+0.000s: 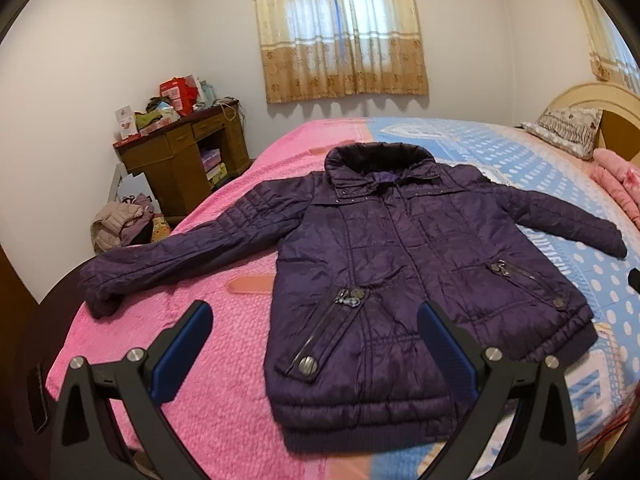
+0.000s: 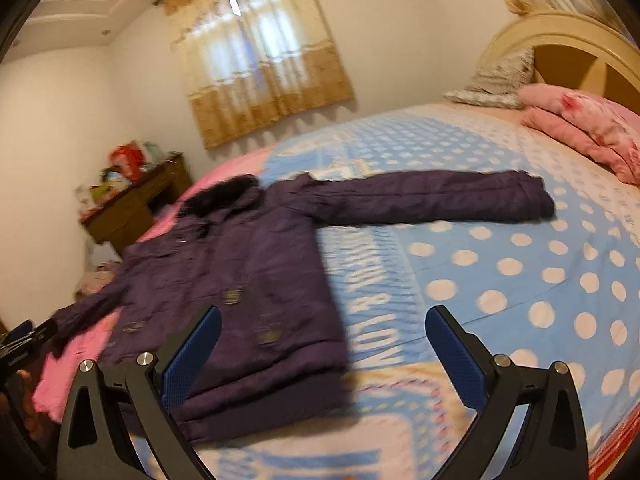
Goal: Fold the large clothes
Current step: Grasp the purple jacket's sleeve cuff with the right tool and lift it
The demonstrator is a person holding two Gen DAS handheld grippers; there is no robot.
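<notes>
Purple quilted jacket [image 1: 404,264] is lying flat on the bed [image 1: 208,320], sleeves spread; left gripper [image 1: 314,344] and right gripper [image 2: 322,348] are hovering wide open, holding nothing.

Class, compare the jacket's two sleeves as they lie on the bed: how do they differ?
The left sleeve lies on the pink blanket; the right sleeve lies on the blue dotted sheet. The left sleeve angles down toward the hem side; the right sleeve reaches out more level. Both are purple, quilted, spread flat and unfolded.
</notes>
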